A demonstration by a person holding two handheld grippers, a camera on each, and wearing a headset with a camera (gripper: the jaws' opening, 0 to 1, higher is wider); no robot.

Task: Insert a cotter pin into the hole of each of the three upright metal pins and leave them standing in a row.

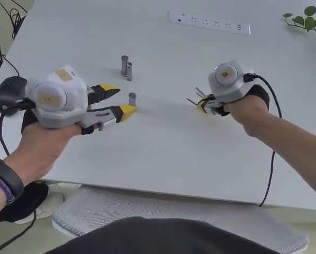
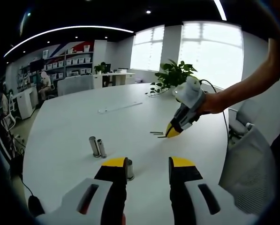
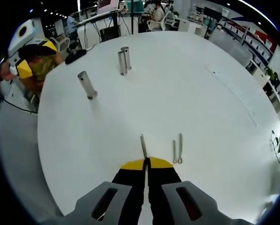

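Cotter pin (image 3: 143, 144): thin wire, likely light, springy and slippery; best pinched near the head, leaving the legs free. Right gripper (image 3: 147, 161) is clamping its near end low over the table (image 3: 200, 93), the rest poking forward. Left gripper (image 2: 149, 164) is gaping; nearest metal pin (image 2: 130, 169) is standing upright just past its tips, apparently untouched.
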